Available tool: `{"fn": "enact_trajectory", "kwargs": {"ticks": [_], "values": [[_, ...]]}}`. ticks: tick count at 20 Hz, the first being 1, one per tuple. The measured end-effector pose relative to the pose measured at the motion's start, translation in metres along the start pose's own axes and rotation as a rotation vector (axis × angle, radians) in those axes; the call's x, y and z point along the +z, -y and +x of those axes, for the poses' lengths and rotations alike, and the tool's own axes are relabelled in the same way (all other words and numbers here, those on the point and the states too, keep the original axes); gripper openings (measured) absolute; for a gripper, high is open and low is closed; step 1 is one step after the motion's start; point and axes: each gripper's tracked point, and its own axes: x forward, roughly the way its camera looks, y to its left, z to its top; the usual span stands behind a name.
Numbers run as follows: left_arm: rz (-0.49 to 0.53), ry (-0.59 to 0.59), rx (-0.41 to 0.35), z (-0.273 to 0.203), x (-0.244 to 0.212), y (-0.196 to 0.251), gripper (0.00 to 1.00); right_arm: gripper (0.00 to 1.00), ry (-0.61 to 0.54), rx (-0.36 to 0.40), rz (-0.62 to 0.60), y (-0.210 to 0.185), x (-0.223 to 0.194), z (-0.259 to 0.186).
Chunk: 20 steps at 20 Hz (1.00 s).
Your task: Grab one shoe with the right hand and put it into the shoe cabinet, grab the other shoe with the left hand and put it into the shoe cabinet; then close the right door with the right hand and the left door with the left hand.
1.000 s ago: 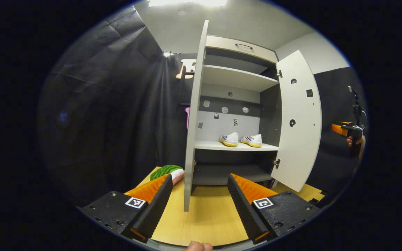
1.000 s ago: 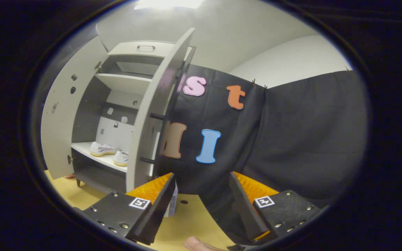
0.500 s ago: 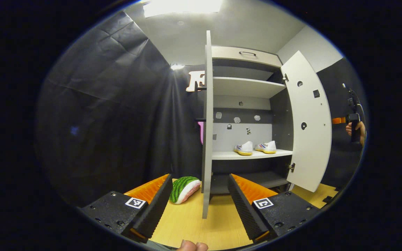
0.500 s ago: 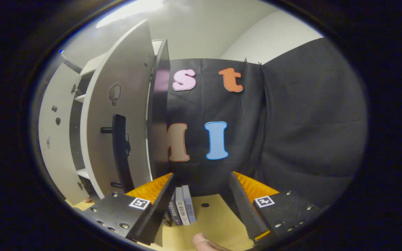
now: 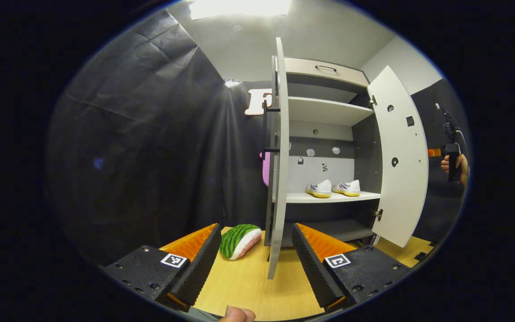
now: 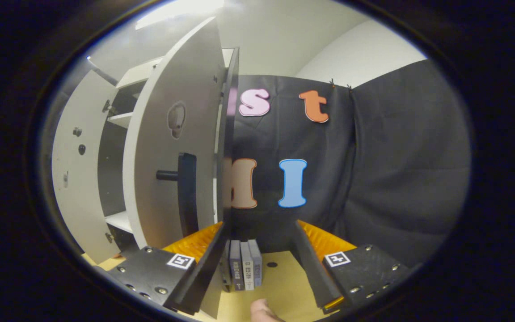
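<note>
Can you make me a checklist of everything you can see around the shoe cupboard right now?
Surface: wooden floor, bare near the grippers.
Job's things: two shoes side by side on the cabinet shelf; left door and right door both open.
Clutter: watermelon-patterned cushion on the floor left of the cabinet; books standing upright by the wall.
Grippers: left gripper open, empty; right gripper open, empty, near the right door's handle.
Cables: one above the right gripper.
Surroundings: black cloth wall, ceiling light.
</note>
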Motion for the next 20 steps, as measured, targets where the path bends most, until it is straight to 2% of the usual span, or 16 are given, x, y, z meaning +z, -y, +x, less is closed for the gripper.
{"fn": "enact_trajectory", "kwargs": {"ticks": [1,2,3,7,10,11,13,14,15,17,19,20], "values": [[0.0,0.007,-0.011,-0.002,0.002,0.004,0.96,0.88,0.004,0.006,-0.01,-0.007,0.002,-0.002],[0.002,0.009,-0.02,-0.003,0.005,0.007,0.96,0.9,0.007,0.015,-0.01,-0.014,0.003,-0.005],[0.007,0.008,-0.031,-0.005,0.003,0.01,0.96,0.88,0.006,0.031,0.001,-0.022,0.002,-0.005],[-0.015,0.051,-0.045,-0.008,0.015,0.013,0.96,0.9,0.016,0.072,0.005,-0.053,0.002,-0.006],[-0.015,0.068,-0.063,-0.012,0.018,0.015,0.96,0.88,0.006,0.068,-0.013,-0.069,-0.004,-0.003],[-0.006,0.064,-0.067,-0.013,0.017,0.016,0.93,0.88,0.002,0.069,-0.008,-0.074,-0.005,-0.001],[-0.003,0.06,-0.084,-0.015,0.016,0.02,0.96,0.9,-0.009,0.068,-0.001,-0.082,-0.009,0.005],[-0.015,0.06,-0.097,-0.015,0.016,0.022,0.93,0.88,-0.011,0.068,0.0,-0.084,-0.009,0.007],[-0.025,0.051,-0.109,-0.014,0.013,0.024,0.96,0.9,-0.01,0.072,-0.002,-0.088,-0.008,0.01],[-0.037,0.024,-0.117,-0.007,0.004,0.025,0.96,0.88,-0.011,0.093,-0.01,-0.105,-0.008,0.013],[-0.042,-0.007,-0.112,0.001,-0.005,0.024,0.99,0.9,-0.014,0.13,-0.003,-0.126,-0.012,0.011],[-0.046,-0.023,-0.11,0.003,-0.009,0.022,0.96,0.9,-0.015,0.169,0.007,-0.142,-0.017,0.007]]}}
